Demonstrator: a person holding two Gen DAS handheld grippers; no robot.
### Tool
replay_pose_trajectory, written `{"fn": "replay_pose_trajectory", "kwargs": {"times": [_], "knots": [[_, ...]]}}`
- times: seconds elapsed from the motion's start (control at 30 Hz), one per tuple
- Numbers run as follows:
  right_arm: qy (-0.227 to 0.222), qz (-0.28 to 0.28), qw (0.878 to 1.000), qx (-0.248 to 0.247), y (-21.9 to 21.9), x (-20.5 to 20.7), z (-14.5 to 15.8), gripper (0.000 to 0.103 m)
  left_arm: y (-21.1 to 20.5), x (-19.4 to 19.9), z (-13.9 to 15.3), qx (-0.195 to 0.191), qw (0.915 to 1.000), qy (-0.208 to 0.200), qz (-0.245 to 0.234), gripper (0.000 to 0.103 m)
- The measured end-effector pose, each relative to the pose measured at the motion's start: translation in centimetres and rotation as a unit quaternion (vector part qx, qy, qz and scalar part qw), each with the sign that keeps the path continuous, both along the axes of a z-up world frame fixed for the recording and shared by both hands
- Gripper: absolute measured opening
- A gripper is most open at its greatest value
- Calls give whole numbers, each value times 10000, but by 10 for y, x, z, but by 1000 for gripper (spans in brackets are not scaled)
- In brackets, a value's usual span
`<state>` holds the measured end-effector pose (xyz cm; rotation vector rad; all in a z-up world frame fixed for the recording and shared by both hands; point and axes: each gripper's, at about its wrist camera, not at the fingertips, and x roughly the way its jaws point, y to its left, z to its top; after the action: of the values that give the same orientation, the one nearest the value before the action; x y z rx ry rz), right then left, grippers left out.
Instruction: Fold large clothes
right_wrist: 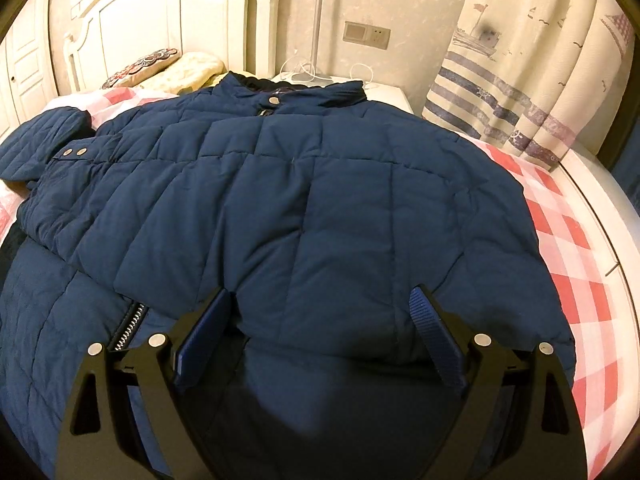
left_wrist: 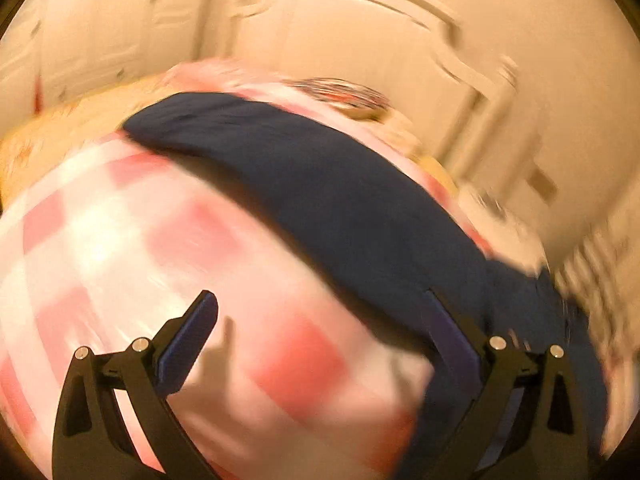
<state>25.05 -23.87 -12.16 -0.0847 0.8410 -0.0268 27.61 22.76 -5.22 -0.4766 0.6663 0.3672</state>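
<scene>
A large navy quilted jacket [right_wrist: 280,200] lies spread on a bed with a pink and white checked sheet [right_wrist: 568,240], collar toward the headboard, its right half folded over the body. My right gripper [right_wrist: 320,300] is open just above the folded edge, its jaws wide apart and empty. In the blurred left wrist view a navy sleeve or edge of the jacket [left_wrist: 340,200] runs diagonally across the checked sheet [left_wrist: 140,240]. My left gripper [left_wrist: 320,304] is open and empty above the sheet, its right finger [left_wrist: 452,336] next to the navy cloth.
A white headboard [right_wrist: 160,12] and pillows [right_wrist: 168,68] stand at the far end. A white nightstand [right_wrist: 384,94] with a lamp pole and cables sits beside a striped nautical curtain [right_wrist: 520,80]. A white wardrobe door [left_wrist: 360,40] fills the left view's background.
</scene>
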Motion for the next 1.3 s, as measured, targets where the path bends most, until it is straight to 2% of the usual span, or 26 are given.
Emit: {"fn": "replay_pose_trajectory", "kwargs": {"times": [0.1, 0.17, 0.27, 0.33, 0.37, 0.4, 0.43, 0.47, 0.53, 0.57, 0.67, 0.73, 0.8, 0.87, 0.93, 0.97, 1.0, 1.1, 1.13, 1.2, 1.23, 1.27, 1.3], "knots": [[1, 2, 10000, 2, 0, 0, 0, 86, 64, 7, -4, -892, 9953, -168, 323, 99], [1, 1, 10000, 1, -1, 0, 0, 86, 107, 16, -7, -1502, 9865, -423, 496, 99], [1, -1, 10000, 5, 0, 0, 0, 86, 144, 27, -5, -1880, 9766, -638, 821, 97], [3, -1, 10000, 8, 0, 0, 0, 86, 162, 41, -5, -1973, 9728, -606, 1050, 94], [1, -2, 10000, 7, 0, 0, 0, 86, 169, 46, -7, -1968, 9725, -528, 1130, 84], [0, -2, 10000, 11, 0, 0, 0, 86, 177, 53, -9, -1908, 9725, -381, 1280, 64], [-1, -3, 10000, 6, 0, 0, 0, 86, 182, 58, -9, -1848, 9730, -293, 1350, 51], [-1, -2, 10000, 5, 0, 0, 0, 86, 184, 62, -10, -1837, 9734, -198, 1354, 25], [-3, 0, 10000, 13, 0, 0, 0, 86, 184, 63, -4, -1727, 9742, -50, 1453, 14], [-6, 2, 10000, 26, -1, 0, 1, 86, 180, 58, 8, -1549, 9768, -201, 1467, 10], [-19, -2, 10000, 81, -2, 1, 0, 86, 126, 44, 66, -573, 9886, -933, 1030, 7], [-125, -51, 9998, 173, -4, -2, 2, 86, 79, 35, 102, -146, 9890, -1386, 500, 6], [-343, -217, 9983, 412, -13, -7, 7, 86, 16, 29, 135, 323, 9842, -1727, -223, 6], [-683, -467, 9937, 754, -27, -16, 15, 86, -42, 30, 154, 624, 9765, -1867, -881, 6], [-1267, -912, 9788, 1327, -50, -32, 23, 86, -105, 32, 159, 800, 9666, -1835, -1601, 7], [-1503, -1168, 9696, 1536, -61, -39, 25, 86, -132, 32, 157, 882, 9619, -1795, -1865, 7], [-1722, -1389, 9596, 1738, -71, -45, 27, 86, -176, 31, 150, 1095, 9524, -1698, -2281, 7], [-2270, -1955, 9309, 2091, -95, -65, 33, 86, -263, 25, 118, 1714, 9295, -1441, -2929, 10], [-2559, -2222, 9142, 2221, -105, -76, 35, 86, -303, 23, 93, 1977, 9179, -1226, -3214, 11], [-2879, -2571, 8921, 2349, -119, -90, 37, 87, -348, 24, 57, 2251, 9022, -850, -3580, 14], [-2970, -2695, 8840, 2404, -124, -95, 36, 87, -375, 24, 30, 2423, 8909, -526, -3806, 16], [-3003, -2766, 8792, 2457, -129, -98, 35, 87, -399, 27, 2, 2617, 8768, -142, -4031, 24], [-2986, -2864, 8741, 2545, -134, -99, 32, 87, -412, 29, -16, 2778, 8660, 111, -4156, 42]]}}
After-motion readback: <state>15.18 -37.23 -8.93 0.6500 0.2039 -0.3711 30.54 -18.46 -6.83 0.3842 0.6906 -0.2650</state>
